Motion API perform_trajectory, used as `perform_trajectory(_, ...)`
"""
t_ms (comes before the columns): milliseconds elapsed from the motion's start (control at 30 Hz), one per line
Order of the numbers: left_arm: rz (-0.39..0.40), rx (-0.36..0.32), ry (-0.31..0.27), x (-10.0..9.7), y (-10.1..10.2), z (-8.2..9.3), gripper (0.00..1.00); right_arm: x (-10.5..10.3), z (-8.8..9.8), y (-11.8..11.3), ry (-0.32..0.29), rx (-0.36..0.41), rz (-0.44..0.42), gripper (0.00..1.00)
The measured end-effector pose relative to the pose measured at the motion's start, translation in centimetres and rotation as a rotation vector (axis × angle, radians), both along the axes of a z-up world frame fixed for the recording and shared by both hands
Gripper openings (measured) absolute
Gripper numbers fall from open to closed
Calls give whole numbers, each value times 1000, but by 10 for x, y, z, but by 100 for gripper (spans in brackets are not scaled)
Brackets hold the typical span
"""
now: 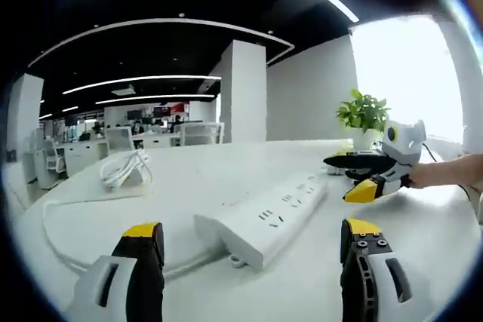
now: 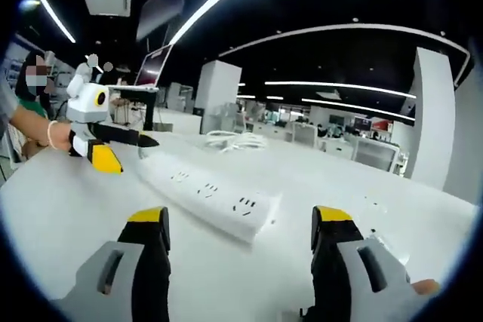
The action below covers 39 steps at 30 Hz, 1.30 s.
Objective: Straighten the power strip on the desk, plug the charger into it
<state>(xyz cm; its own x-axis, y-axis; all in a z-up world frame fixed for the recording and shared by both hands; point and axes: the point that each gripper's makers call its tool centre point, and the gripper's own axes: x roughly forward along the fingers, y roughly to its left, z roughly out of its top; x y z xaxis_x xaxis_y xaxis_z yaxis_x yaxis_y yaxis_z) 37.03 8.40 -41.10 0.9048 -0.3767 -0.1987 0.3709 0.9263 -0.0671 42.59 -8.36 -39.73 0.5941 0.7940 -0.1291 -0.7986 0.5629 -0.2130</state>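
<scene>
1. The power strip (image 1: 264, 213) lies flat on the white desk (image 1: 181, 179), running from lower centre toward the right of the left gripper view; in the right gripper view the power strip (image 2: 207, 194) sits centre-left, slanting from upper left down to its near end. Its sockets look empty, so nothing is plugged in yet.
2. Its cord (image 1: 56, 224) loops off along the left of the left gripper view.
3. A coiled white cable (image 1: 127, 169), perhaps the charger with its lead, rests on the desk at left of centre, well apart from the strip; I cannot tell for sure that it is the charger.
4. The left gripper (image 1: 253, 243) has its jaws spread wide, holding nothing, at either side of the strip's near end without touching it.
5. The right gripper (image 2: 241, 228) is likewise wide apart and empty, near the strip's other end.
6. A potted plant (image 1: 364, 117) stands at the upper right of the left gripper view.
7. Judgement: the task is at its start; whether the straightening is finished is unclear, and fetching and plugging in the charger remain.
</scene>
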Motion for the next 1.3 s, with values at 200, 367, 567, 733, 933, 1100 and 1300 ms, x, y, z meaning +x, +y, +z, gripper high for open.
perform_trajectory(200,-26,55,3,3,-4,-4,93,3,-1,-1,21,-22,-1,70)
perform_trajectory(367,-29,59,55,6,-5,-13,91,0,-5,3,69,-9,13,72)
perform_trajectory(567,-23,86,81,8,-4,-17,84,0,-16,8,107,-49,23,67)
perform_trajectory(733,-29,75,89,7,-4,-17,82,1,-20,12,127,-66,14,56)
perform_trajectory(933,-28,82,94,8,-2,-18,79,3,-20,19,114,-82,24,52)
perform_trajectory(1100,-27,90,94,9,0,-17,75,4,-23,21,150,-74,16,47)
perform_trajectory(1300,-30,104,90,10,1,-18,70,7,-24,18,158,-78,8,41)
